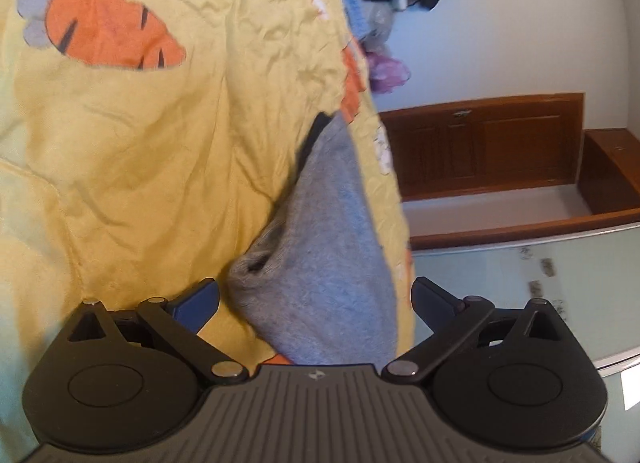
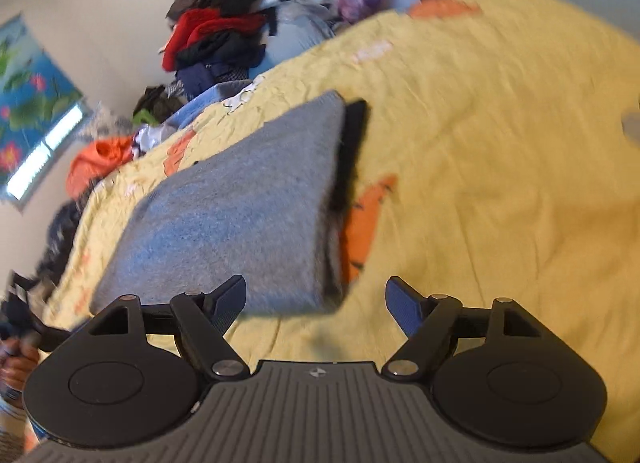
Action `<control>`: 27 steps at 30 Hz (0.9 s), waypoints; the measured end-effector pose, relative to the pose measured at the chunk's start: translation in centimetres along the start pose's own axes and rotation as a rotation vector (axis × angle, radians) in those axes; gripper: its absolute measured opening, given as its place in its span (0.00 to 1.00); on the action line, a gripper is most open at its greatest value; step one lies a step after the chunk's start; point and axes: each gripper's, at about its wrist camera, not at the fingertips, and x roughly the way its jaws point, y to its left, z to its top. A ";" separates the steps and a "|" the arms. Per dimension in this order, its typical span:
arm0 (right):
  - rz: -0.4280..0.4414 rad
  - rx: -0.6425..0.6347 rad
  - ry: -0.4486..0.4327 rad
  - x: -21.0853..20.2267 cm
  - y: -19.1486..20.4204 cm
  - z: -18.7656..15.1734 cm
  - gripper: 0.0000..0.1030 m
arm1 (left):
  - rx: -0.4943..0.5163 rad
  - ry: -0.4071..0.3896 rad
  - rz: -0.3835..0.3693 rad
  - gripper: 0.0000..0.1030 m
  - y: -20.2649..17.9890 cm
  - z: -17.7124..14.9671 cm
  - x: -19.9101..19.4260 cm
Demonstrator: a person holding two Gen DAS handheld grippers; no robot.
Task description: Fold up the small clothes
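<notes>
Yellow crinkled bedspread with orange carrot prints (image 2: 500, 151) covers bed, fills both views. Heap of dark and red clothes (image 2: 224, 23) at far edge, near wall. Grey knit garment, folded flat with black layer beneath (image 2: 240, 207), lies on bedspread just ahead of both claws. Judged soft, light, limp, slightly thick at folds; best pinched at stacked corner or folded edge. Left gripper (image 1: 316, 299): jaws spread wide, garment end between them, pads not pressing. Right gripper (image 2: 316, 299): jaws parted, nothing held.

Grey garment (image 2: 240, 215) folded flat on yellow bedspread (image 2: 500, 143).
</notes>
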 end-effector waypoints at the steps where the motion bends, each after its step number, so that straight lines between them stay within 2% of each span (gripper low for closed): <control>1: 0.007 0.026 0.000 0.1 -0.3 -0.2 0.75 | 0.006 0.003 0.035 1.00 -0.2 0.1 0.4; 4: 0.046 0.075 -0.011 0.1 -0.9 -0.7 0.75 | 0.043 0.011 0.055 1.00 -1.2 0.2 1.4; 6: 0.047 0.079 -0.010 0.3 -0.9 -0.6 0.76 | 0.052 -0.001 0.105 1.00 -1.8 0.3 2.0; 11: 0.081 0.111 -0.007 0.3 -1.2 -0.5 0.77 | 0.123 0.001 0.174 0.98 -3.5 0.2 3.7; 12: 0.090 0.126 -0.010 0.2 -1.5 -0.5 0.78 | 0.146 0.014 0.189 0.85 -3.9 0.1 4.1; 13: 0.100 0.145 -0.014 0.1 -1.8 -0.6 0.78 | 0.157 0.032 0.217 0.50 -4.0 0.1 4.4; 15: 0.116 0.184 -0.017 0.0 -2.3 -0.6 0.78 | 0.104 0.072 0.247 0.18 -3.1 0.1 5.0; 19: 0.151 0.260 -0.010 0.0 -3.0 -0.5 0.81 | 0.052 0.066 0.203 0.08 -1.2 0.2 5.0; 24: 0.230 0.351 0.003 1.1 -3.2 -0.2 0.83 | -0.001 0.071 0.164 0.07 0.0 0.3 4.3; 27: 0.234 0.358 0.000 2.0 -2.5 -0.1 0.83 | -0.027 0.078 0.154 0.07 0.4 0.4 4.2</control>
